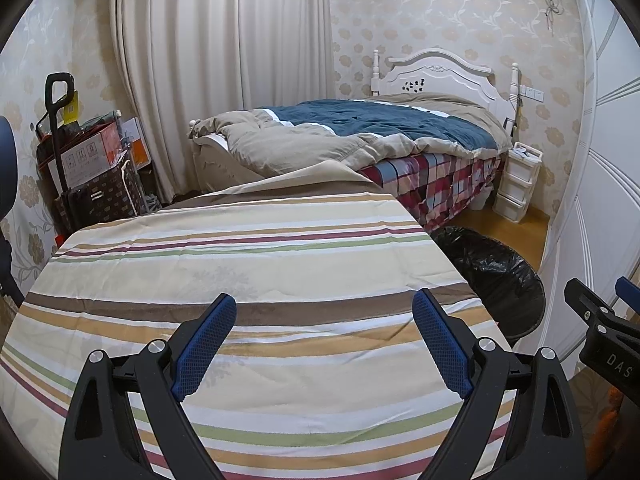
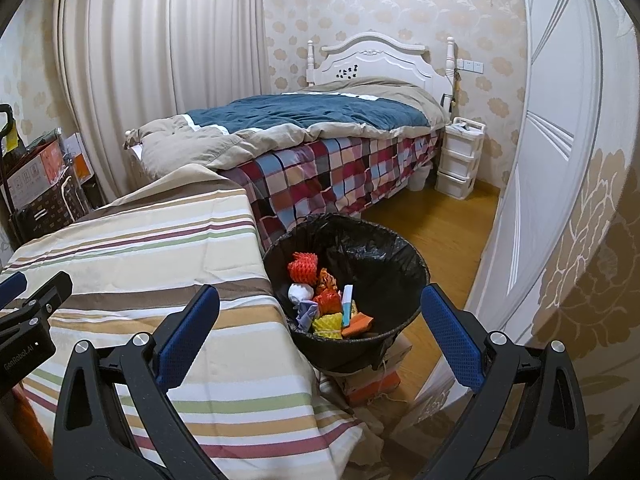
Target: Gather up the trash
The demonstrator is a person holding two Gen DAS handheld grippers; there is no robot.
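A bin lined with a black bag (image 2: 360, 240) stands to the right of the striped cloth-covered table (image 2: 168, 256); it also shows in the left wrist view as the bin (image 1: 496, 276). Inside lie several pieces of trash (image 2: 328, 304): orange and yellow foam nets, a white paper ball, a small blue-white carton. My left gripper (image 1: 324, 312) hovers open over the striped cloth (image 1: 256, 264), nothing between its blue pads. My right gripper (image 2: 320, 308) is open too, held above the table's right edge and the bin, holding nothing.
A bed (image 2: 320, 132) with a blue-beige duvet and checked sheet stands behind. White drawers (image 2: 460, 160) sit by the headboard. Boxes and a trolley (image 1: 88, 160) crowd the left corner. A white door (image 2: 552, 160) stands at right, with wood floor (image 2: 440, 224) before it. Boxes (image 2: 372, 384) support the bin.
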